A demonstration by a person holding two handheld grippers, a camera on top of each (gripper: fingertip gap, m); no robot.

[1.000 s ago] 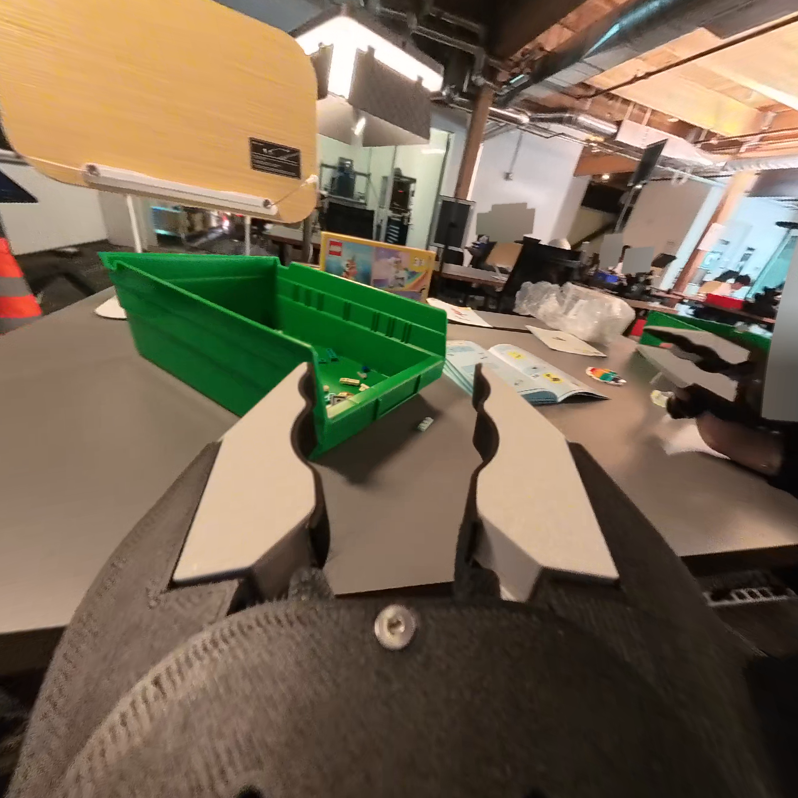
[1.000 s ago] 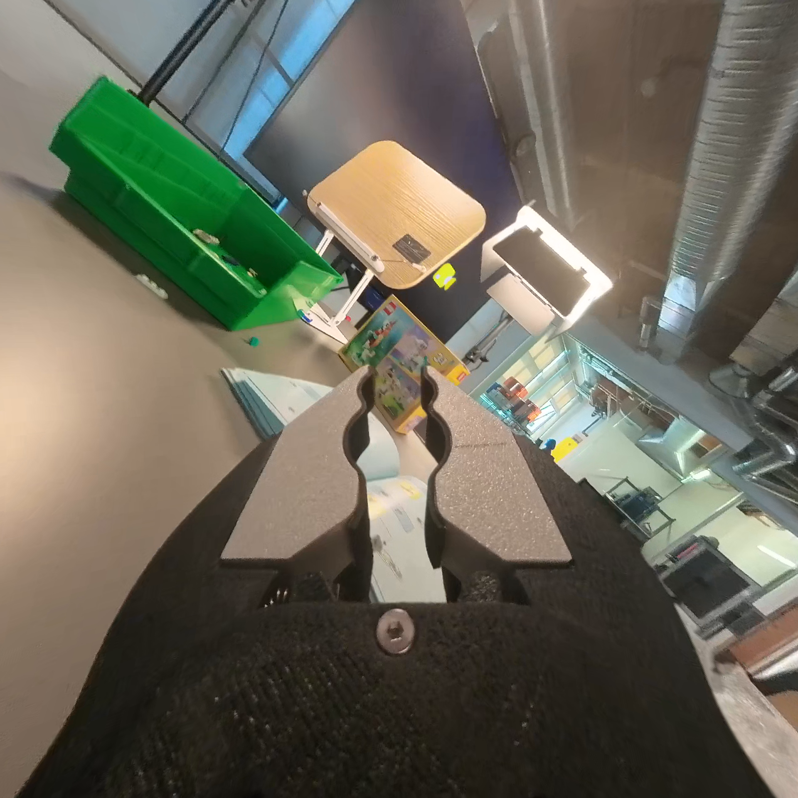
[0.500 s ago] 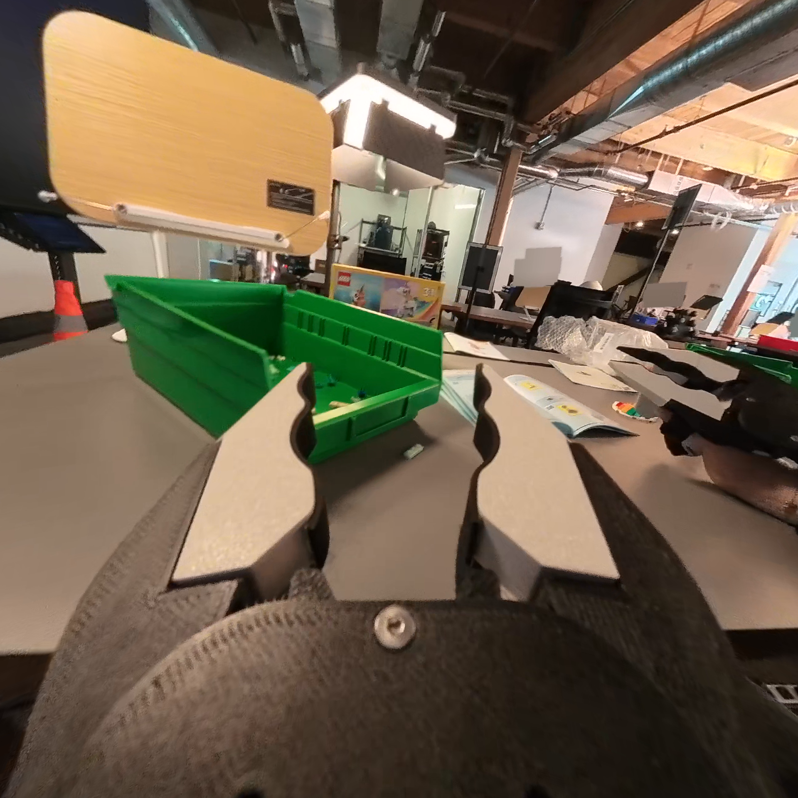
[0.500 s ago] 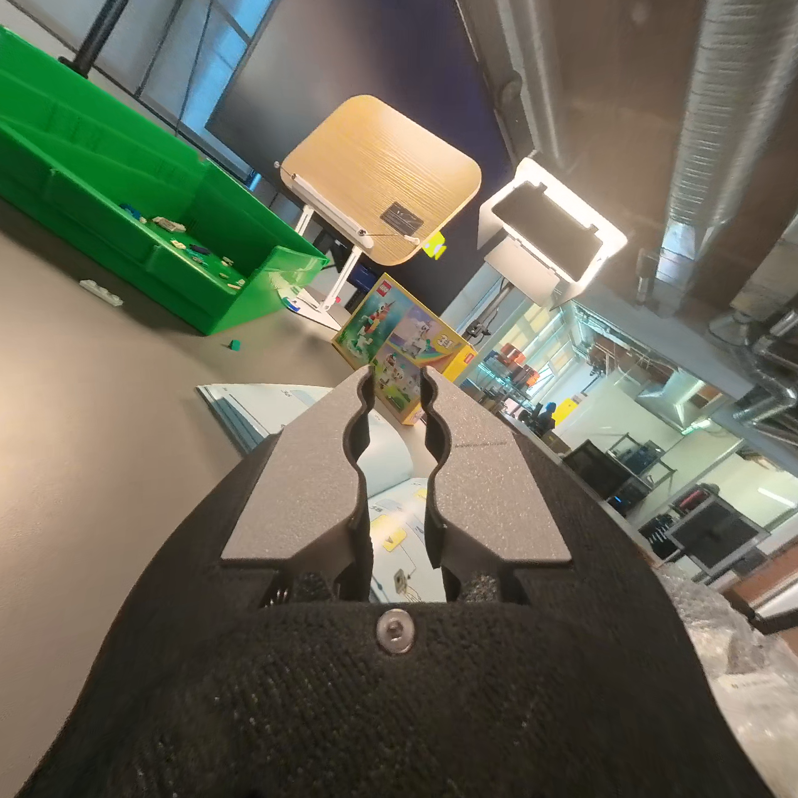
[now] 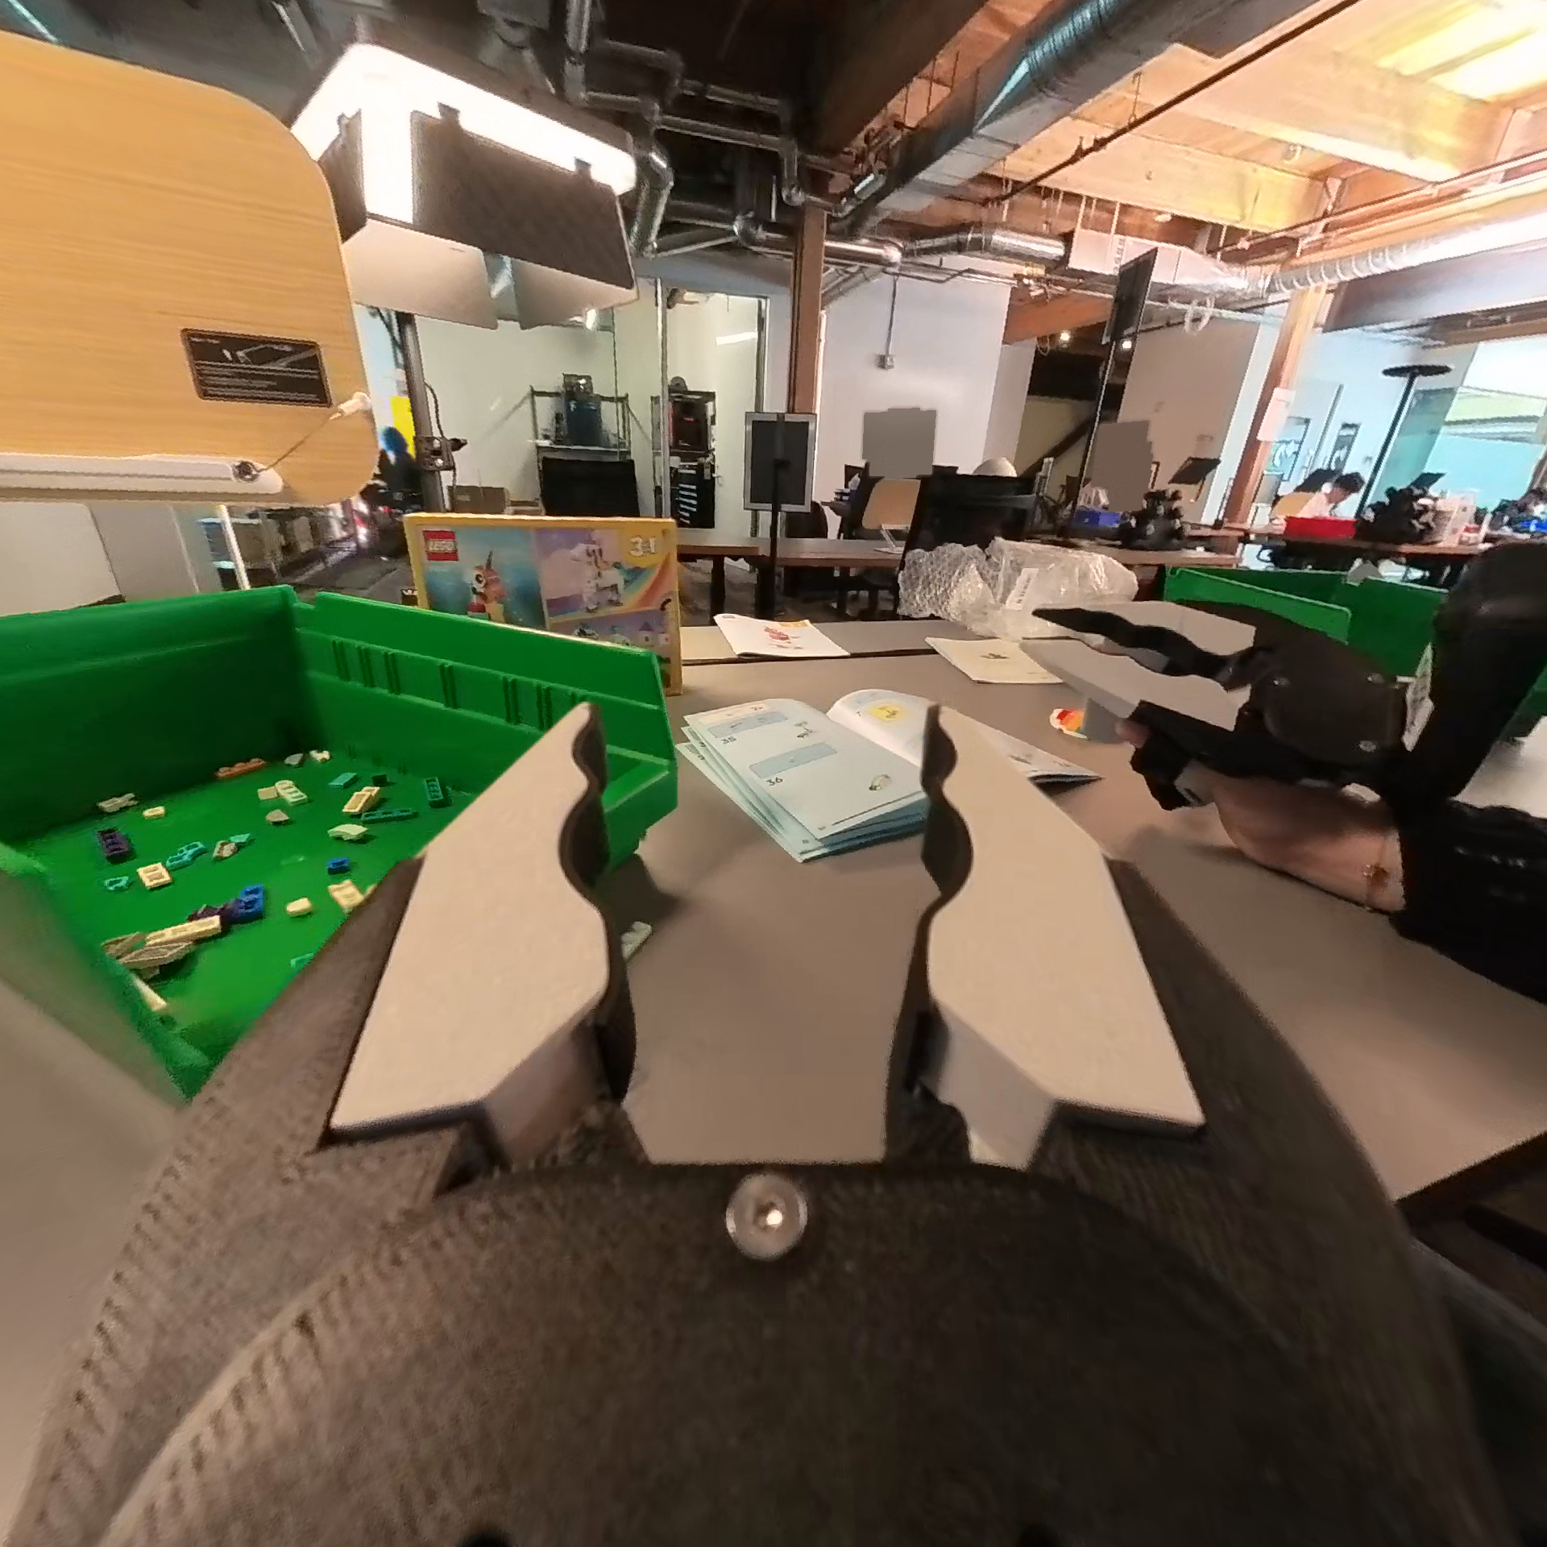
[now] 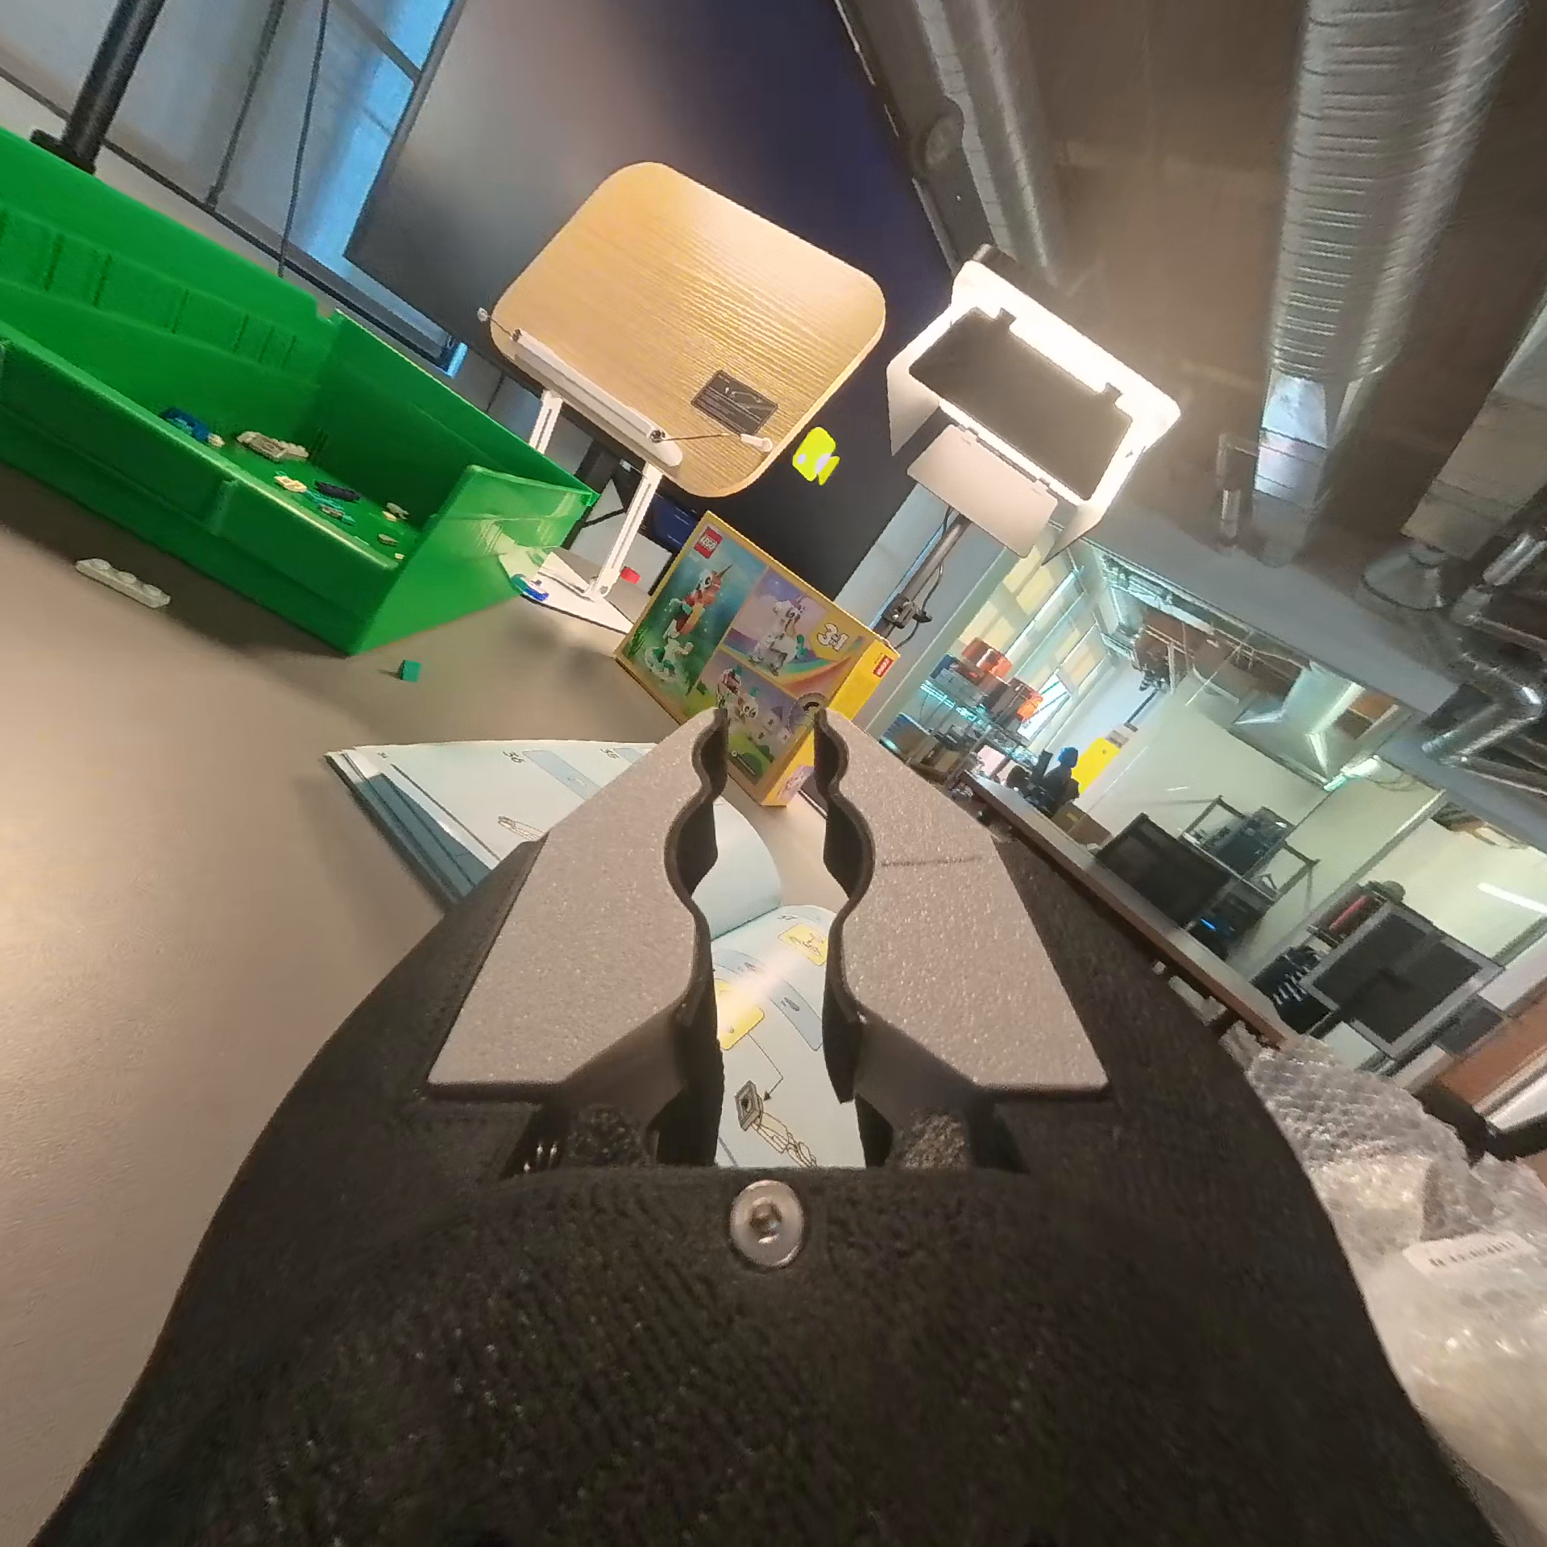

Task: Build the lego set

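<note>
Open workshop up ahead: exposed silver ducts (image 6: 1373, 251) run under a dark ceiling, a bright studio light panel (image 5: 469, 184) glows overhead, a wooden post (image 5: 805, 310) stands mid-room, and long desks (image 5: 837, 548) and black office chairs (image 5: 963, 523) fill the back by white walls.

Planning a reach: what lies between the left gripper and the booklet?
Bare tabletop only, in the left wrist view, from the open left gripper to the booklet.

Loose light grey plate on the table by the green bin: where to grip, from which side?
Judging by its pose, pinch the light grey plate across its narrow width, coming from above: it lies flat, long and thin, clear of the green bin.
</note>
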